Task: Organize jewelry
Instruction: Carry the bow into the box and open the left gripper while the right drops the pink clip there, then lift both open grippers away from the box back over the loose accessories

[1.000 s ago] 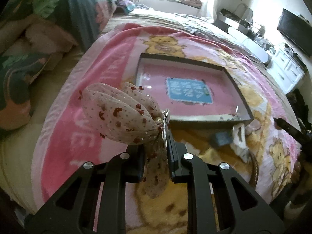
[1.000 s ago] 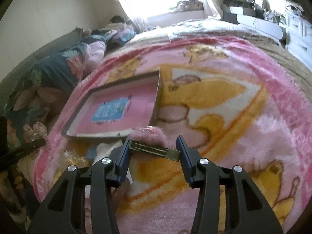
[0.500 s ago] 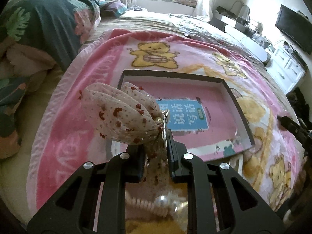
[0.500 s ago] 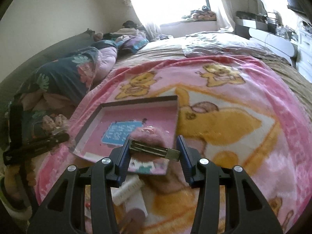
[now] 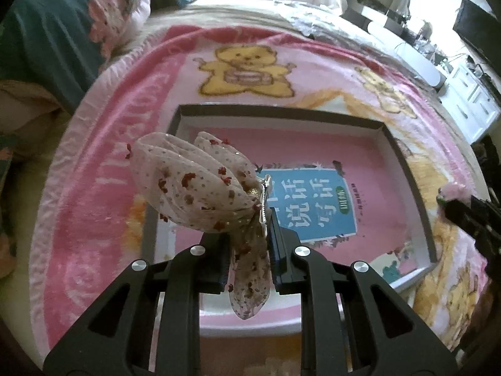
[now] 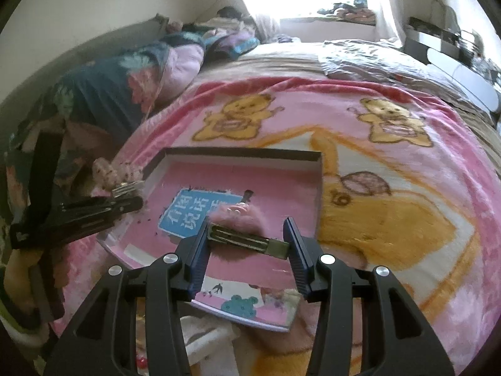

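Your left gripper (image 5: 247, 247) pinches the gauzy bow clip (image 5: 200, 188) by its tail at the tray's (image 5: 404, 169) seven o'clock, your right gripper (image 6: 247, 244) clamps the fuzzy pink clip (image 6: 241, 219) endwise above its five o'clock, so early release risks dropping either onto the blanket (image 6: 391, 194).

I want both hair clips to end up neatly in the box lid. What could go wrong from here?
The bow clip is pinched only by its trailing ribbon in the left gripper, so it may swing or land askew. The fuzzy pink clip spans the right gripper end to end and could pop out. Both hover over one shallow box lid and might collide.
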The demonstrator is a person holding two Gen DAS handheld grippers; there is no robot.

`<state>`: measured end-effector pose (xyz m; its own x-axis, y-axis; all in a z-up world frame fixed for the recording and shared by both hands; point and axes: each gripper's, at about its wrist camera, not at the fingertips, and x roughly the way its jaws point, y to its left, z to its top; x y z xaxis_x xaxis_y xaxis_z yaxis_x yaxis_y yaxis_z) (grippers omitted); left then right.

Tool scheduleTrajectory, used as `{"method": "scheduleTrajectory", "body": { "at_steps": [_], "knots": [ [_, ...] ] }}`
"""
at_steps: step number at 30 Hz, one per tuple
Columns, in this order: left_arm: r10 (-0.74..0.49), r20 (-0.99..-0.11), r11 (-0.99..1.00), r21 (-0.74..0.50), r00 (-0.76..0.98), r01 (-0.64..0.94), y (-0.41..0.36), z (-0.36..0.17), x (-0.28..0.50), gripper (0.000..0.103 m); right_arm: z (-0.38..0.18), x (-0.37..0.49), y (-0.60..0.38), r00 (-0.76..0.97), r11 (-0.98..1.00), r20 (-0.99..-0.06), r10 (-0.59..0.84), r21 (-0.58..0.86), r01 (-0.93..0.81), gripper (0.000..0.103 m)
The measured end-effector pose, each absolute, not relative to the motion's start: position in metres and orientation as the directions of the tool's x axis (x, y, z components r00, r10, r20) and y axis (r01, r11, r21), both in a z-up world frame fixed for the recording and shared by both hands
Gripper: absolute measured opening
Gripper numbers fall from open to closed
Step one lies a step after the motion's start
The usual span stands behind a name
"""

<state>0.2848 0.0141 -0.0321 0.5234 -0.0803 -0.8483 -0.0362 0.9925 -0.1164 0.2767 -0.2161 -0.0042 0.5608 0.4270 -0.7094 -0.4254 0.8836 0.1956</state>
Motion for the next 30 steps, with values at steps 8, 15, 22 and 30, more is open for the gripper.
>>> {"method": "scheduleTrajectory", "body": {
  "at_steps": [8, 15, 22, 30],
  "knots": [
    [-0.063, -0.87, 0.993, -0.105, 0.489, -0.059, 0.016, -0.048, 0.304, 0.026, -0.032, 0.282, -0.199, 0.502, 0.872, -0.756, 0.42, 0.184, -0.453, 0.044],
    [-0.052, -0.867, 0.991, -0.104, 0.496, -0.079, 0.022, -0.044, 0.294, 0.064, -0.053, 0.284, -0.191, 0.452, 0.873, -0.801, 0.393, 0.172, -0.456, 0.045],
    [-0.037, -0.847, 0.989, -0.106, 0.53, -0.1, 0.029, -0.026, 0.267, 0.075, -0.058, 0.277, -0.188, 0.441, 0.877, -0.814, 0.378, 0.163, -0.452, 0.061],
    [-0.051, -0.822, 0.985, -0.135, 0.567, -0.107, 0.03, -0.003, 0.238, 0.088, -0.026, 0.26, -0.204, 0.526, 0.886, -0.751, 0.4, 0.17, -0.431, 0.087]
  ]
}}
